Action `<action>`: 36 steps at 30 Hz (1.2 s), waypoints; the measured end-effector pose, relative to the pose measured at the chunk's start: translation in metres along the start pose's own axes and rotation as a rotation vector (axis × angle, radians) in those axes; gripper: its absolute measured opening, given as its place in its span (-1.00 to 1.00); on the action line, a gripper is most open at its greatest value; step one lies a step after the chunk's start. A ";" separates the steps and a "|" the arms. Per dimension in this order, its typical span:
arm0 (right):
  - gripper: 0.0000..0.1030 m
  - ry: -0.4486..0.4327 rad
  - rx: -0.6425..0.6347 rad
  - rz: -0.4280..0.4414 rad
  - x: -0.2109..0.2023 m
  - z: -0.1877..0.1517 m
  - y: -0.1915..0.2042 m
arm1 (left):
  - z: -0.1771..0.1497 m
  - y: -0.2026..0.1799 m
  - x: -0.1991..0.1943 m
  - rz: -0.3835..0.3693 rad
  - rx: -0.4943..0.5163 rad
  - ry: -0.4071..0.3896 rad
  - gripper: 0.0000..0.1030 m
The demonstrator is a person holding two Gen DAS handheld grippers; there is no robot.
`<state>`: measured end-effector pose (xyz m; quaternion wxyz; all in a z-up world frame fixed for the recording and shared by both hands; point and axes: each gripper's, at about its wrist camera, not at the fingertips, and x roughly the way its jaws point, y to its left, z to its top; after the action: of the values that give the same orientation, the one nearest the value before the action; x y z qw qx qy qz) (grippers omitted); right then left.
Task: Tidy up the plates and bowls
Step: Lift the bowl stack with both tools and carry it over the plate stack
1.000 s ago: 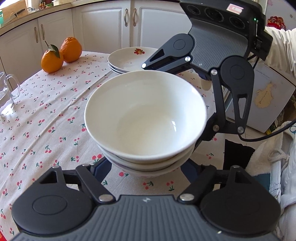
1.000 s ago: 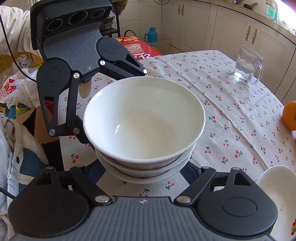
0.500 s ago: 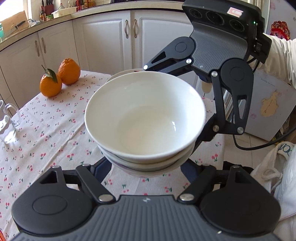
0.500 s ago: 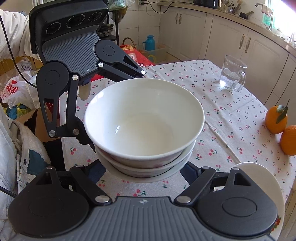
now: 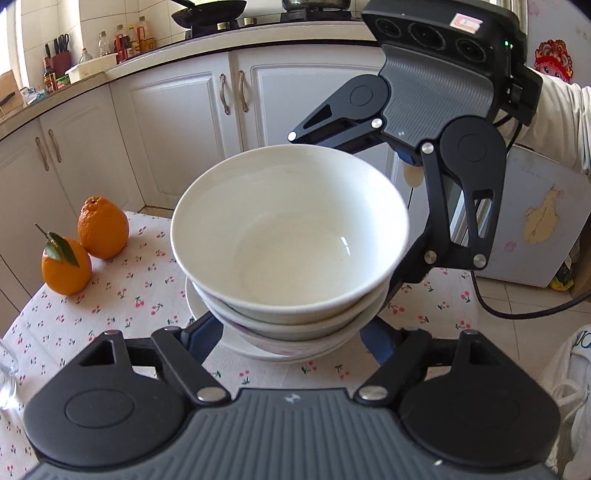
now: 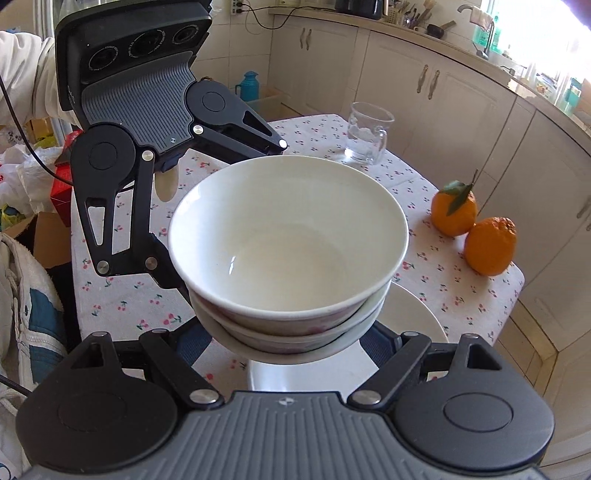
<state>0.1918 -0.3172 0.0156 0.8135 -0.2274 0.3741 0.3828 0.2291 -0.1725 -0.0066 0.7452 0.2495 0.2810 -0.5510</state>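
Stack of white bowls (image 5: 291, 243) up in air above plates (image 6: 413, 317) on table (image 6: 424, 254). Left gripper (image 5: 291, 332) squeezes stack from one side, right gripper (image 6: 295, 336) from other side. Two oranges (image 6: 489, 245) sit near plates. Glass mug (image 6: 367, 138) stands well apart.

White cabinets (image 5: 177, 140) with metal handles line the far wall under a cluttered counter (image 5: 92, 70). Pale tiled floor (image 5: 517, 332) at right. Daylight enters a window (image 6: 546, 33) far right.
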 end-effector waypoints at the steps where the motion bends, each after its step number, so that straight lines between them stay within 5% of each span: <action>1: 0.74 0.003 0.004 -0.008 -0.001 -0.004 -0.005 | 0.002 0.002 0.005 -0.005 0.002 0.000 0.57; 15: 0.74 0.023 0.091 -0.021 0.012 -0.041 -0.044 | 0.012 0.012 0.051 -0.033 0.025 0.046 0.56; 36: 0.73 0.010 0.158 -0.003 0.025 -0.054 -0.062 | 0.016 0.023 0.064 -0.041 0.025 0.078 0.55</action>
<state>0.2281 -0.3790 -0.0322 0.8275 -0.1651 0.4069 0.3498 0.2689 -0.2205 -0.0385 0.7189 0.2744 0.3080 -0.5595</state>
